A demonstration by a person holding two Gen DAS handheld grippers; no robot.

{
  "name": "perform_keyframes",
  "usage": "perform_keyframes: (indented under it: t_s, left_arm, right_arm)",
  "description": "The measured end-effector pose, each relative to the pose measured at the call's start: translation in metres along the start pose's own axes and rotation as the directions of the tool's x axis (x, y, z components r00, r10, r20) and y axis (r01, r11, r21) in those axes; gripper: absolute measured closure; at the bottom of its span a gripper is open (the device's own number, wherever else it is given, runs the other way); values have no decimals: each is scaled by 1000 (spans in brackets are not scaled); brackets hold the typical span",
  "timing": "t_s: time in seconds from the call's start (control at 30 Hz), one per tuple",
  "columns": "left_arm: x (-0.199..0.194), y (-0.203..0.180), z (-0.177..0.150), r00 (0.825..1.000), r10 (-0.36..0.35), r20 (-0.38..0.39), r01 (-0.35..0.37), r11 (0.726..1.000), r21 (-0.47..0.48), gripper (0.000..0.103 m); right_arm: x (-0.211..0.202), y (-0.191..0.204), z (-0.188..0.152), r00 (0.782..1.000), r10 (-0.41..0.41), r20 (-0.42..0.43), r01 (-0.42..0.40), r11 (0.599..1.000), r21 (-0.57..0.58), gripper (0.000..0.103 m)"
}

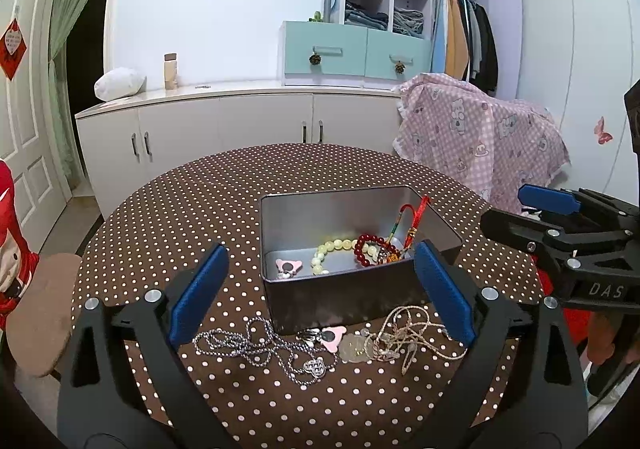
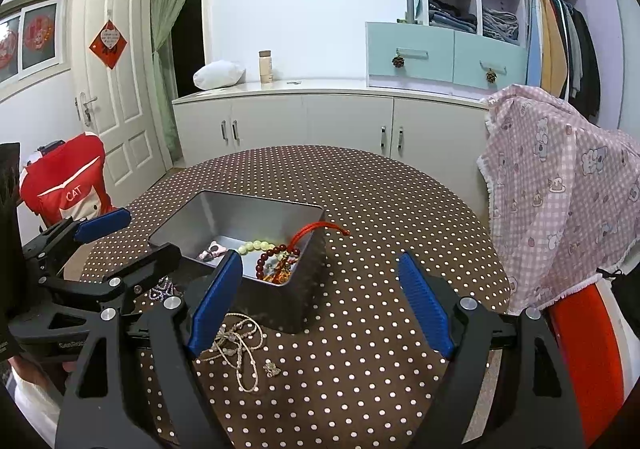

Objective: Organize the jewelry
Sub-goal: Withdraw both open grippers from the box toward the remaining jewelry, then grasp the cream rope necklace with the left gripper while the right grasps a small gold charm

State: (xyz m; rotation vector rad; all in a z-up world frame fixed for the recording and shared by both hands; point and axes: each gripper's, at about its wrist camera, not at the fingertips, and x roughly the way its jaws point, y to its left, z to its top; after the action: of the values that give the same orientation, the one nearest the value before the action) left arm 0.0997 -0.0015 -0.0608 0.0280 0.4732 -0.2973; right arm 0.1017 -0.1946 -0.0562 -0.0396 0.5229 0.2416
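An open metal tin [image 1: 344, 297] stands mid-table. Inside it lie a pale yellow bead bracelet [image 1: 332, 249], a dark red bead bracelet [image 1: 370, 247], a red cord charm [image 1: 414, 221] leaning over the rim, and a pink piece [image 1: 288, 267]. In front of the tin lie a silver ball chain [image 1: 260, 345], a pink pendant [image 1: 332, 337], a clear pendant [image 1: 354, 347] and a beige cord necklace [image 1: 408, 333]. My left gripper [image 1: 320, 247] is open, straddling the tin's near wall and holding nothing. My right gripper [image 2: 320, 257] is open and empty at the tin's [image 2: 280, 305] right corner, the cord necklace [image 2: 240, 341] by its left pad.
The round table wears a brown polka-dot cloth [image 1: 192, 209]. A chair draped in pink checked fabric [image 2: 560, 201] stands at the far right. A padded stool [image 1: 44, 313] and a red bag [image 2: 68, 185] are on the left, with white cabinets [image 1: 240, 121] behind.
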Motion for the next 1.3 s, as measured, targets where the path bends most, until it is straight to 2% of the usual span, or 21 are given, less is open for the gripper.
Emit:
perform_keyframes:
  t_s: [0.33,0.63,1.0,1.17,1.3]
  left_arm:
    - [-2,-7,-17,999,-36,-38,36,999,1,10]
    - [-3,-16,-39,993,-74,-94,76,997,17,10]
    - [-8,-12,-54,984,-119,-136,117,993,-20,10]
    - [-8,-9,-57,977,-154,-145,148,988,-46,10]
    - [-5,-7,-54,972,-183,-147,172,981,-89,10]
  right_arm:
    - [-1,-11,-21,999,-21,-38,22,999,34,26]
    - [0,-7,-45,995,20,-99,-21,1000,-2,29]
    - [17,13,-66,979,79,-190,-87,996,-34,66]
    - [25,24,-64,975,92,-201,-107,992,-64,79]
    - [29,31,-64,977,91,-191,-110,990,-92,83]
